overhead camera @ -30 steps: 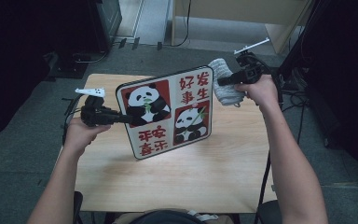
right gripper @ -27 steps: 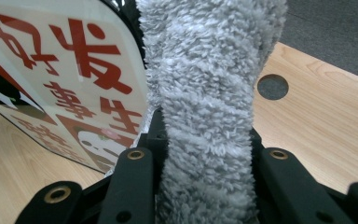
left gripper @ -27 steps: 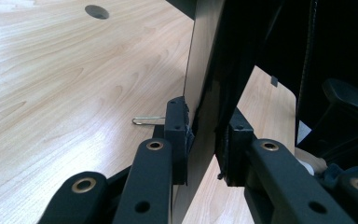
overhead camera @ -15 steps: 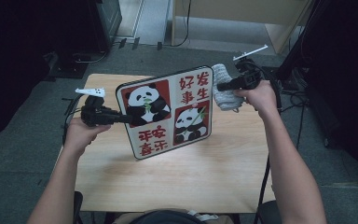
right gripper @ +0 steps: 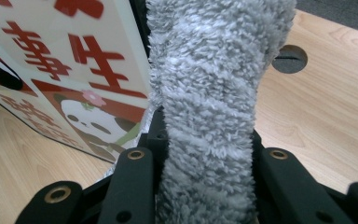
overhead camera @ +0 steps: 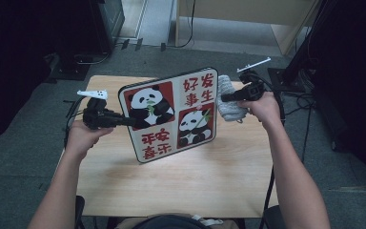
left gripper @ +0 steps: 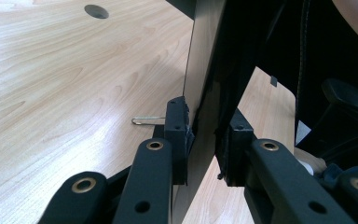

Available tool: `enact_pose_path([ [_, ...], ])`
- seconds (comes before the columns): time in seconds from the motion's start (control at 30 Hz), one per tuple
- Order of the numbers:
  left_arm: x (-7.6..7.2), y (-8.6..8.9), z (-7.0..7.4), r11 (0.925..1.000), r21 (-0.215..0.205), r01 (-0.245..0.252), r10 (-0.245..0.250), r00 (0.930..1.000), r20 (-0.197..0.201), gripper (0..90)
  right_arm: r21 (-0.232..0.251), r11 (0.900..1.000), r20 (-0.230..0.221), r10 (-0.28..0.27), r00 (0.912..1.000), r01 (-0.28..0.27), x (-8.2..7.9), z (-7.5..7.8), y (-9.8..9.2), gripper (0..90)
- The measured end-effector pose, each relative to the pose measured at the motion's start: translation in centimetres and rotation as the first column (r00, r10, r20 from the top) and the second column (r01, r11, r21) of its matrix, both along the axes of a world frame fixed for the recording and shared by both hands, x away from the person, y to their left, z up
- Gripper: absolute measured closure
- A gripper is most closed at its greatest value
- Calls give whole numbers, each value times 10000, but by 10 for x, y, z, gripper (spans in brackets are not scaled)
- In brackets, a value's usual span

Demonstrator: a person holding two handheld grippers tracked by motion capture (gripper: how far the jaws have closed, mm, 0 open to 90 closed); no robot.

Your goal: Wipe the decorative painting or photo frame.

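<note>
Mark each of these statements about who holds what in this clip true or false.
1. The left gripper clamps the panda board by its edge. True.
2. The board lies flat on the table. False: it is held tilted up.
3. The right gripper holds a grey fluffy cloth. True.
4. The cloth covers the board's pandas. False: it sits at the board's right edge, pandas in plain sight.
</note>
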State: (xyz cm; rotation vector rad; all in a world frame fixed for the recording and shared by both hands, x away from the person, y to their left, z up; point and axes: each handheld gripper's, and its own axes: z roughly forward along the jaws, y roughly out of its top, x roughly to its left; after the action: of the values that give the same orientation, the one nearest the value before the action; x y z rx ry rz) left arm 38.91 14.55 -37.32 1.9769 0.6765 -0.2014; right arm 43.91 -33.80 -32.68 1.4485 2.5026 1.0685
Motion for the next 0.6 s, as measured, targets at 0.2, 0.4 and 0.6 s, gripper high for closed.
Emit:
enact_pose_path([
  [0.2,0,0,0,10000,-10,7,-7,10000,-11,768,51,10000,-7,-19,10000,19,-4,-9,-1,685],
  [0.4,0,0,0,10000,-11,9,-9,10000,-23,768,88,10000,67,11,10000,-12,-8,-21,-2,684],
  [0.6,0,0,0,10000,-20,29,-29,10000,-34,768,133,9999,-36,13,10000,-13,-11,-34,-3,682],
])
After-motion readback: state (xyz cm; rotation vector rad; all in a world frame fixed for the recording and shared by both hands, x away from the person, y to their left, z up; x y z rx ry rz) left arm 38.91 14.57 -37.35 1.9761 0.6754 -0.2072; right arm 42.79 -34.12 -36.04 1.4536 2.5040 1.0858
